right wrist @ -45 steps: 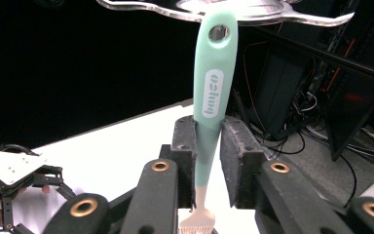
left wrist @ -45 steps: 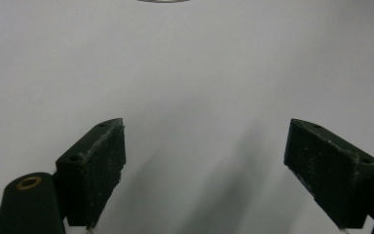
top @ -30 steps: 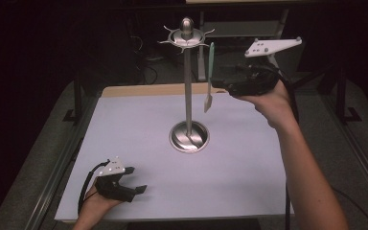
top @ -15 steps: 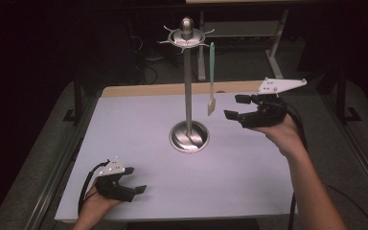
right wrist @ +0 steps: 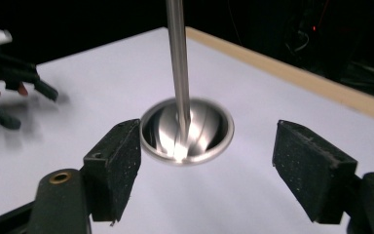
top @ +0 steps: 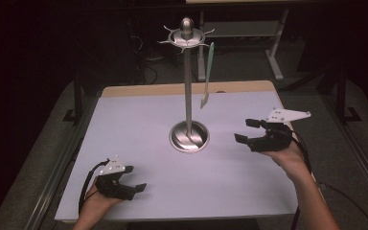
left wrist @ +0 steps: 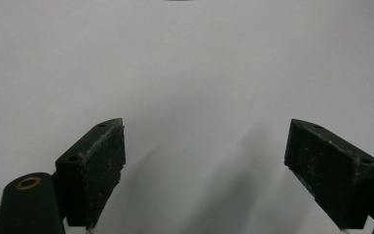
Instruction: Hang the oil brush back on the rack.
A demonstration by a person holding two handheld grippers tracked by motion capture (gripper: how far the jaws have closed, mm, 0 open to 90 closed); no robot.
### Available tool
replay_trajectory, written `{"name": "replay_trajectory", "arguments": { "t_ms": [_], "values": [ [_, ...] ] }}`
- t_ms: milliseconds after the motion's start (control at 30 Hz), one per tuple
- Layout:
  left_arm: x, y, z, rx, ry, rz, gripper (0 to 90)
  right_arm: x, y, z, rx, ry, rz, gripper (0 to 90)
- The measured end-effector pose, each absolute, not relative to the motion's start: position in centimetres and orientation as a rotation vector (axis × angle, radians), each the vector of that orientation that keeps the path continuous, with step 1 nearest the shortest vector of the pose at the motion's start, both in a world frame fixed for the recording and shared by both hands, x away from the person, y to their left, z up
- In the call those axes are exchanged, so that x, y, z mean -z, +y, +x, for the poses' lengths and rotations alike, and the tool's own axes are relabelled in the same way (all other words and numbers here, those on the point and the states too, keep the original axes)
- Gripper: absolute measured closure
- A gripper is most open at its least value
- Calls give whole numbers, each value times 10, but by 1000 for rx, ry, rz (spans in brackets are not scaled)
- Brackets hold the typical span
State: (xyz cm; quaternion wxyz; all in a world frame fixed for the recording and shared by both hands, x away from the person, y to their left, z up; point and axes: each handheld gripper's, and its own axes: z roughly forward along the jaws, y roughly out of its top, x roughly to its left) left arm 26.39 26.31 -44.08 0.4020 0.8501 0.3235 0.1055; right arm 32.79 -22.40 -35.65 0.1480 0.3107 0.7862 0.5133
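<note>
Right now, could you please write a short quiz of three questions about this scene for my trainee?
1. True or false: the pale green spatula hangs from a hook of the tall silver metal stand.
2. Which tool is nearer to the round base of that stand? A) the left tool B) the right tool
3. Fill the gap: both tools are ____ and hold nothing.

Key:
1. True. It hangs beside the pole, above the white table top.
2. B. In the right gripper view the base lies just beyond the right tool's jaws.
3. Open. Both gripper views show the jaws wide apart.
</note>
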Motion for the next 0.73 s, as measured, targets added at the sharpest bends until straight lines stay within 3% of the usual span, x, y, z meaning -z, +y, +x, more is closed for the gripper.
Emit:
{"name": "replay_trajectory", "arguments": {
  "t_ms": [367,733],
  "values": [
    [438,267,274,-256,822,2160,147,409,-226,300,-1242,2300,952,176],
    [440,261,275,-306,789,2197,147,430,-238,291,-1243,2287,1029,160]
  ]
}}
